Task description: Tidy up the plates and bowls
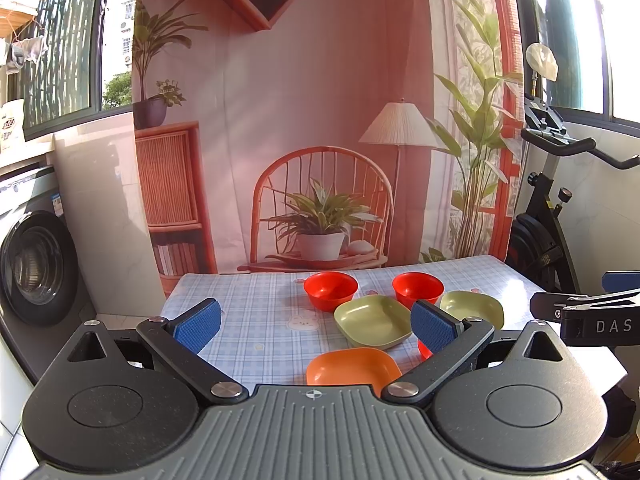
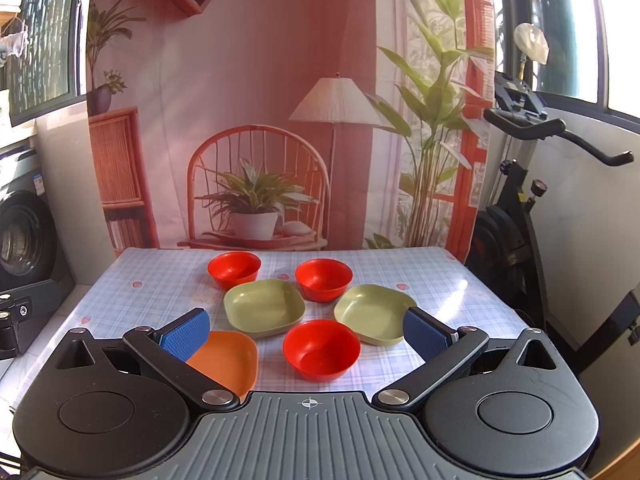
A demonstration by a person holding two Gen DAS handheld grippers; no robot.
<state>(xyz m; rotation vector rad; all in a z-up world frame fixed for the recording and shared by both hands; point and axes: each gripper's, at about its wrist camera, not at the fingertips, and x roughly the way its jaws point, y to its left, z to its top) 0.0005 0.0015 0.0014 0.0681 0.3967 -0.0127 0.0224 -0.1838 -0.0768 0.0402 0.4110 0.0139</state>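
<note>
Three red bowls stand on the checked table: back left (image 2: 234, 269), back right (image 2: 323, 279), and a near one (image 2: 321, 349). Two square green plates lie between them, one left (image 2: 265, 307) and one right (image 2: 374, 312). An orange square plate (image 2: 230, 358) lies nearest, partly behind my right gripper's left finger. My right gripper (image 2: 306, 334) hovers open above the near red bowl, empty. In the left wrist view my left gripper (image 1: 316, 326) is open and empty, above the orange plate (image 1: 352, 366) and the green plate (image 1: 372, 320); the near red bowl (image 1: 423, 350) is mostly hidden by its right finger.
A blue checked cloth covers the table (image 2: 160, 300), with a printed backdrop hung right behind it. A washing machine (image 1: 36, 264) stands to the left and an exercise bike (image 2: 520, 208) to the right. The right gripper's body (image 1: 592, 316) shows at the left wrist view's right edge.
</note>
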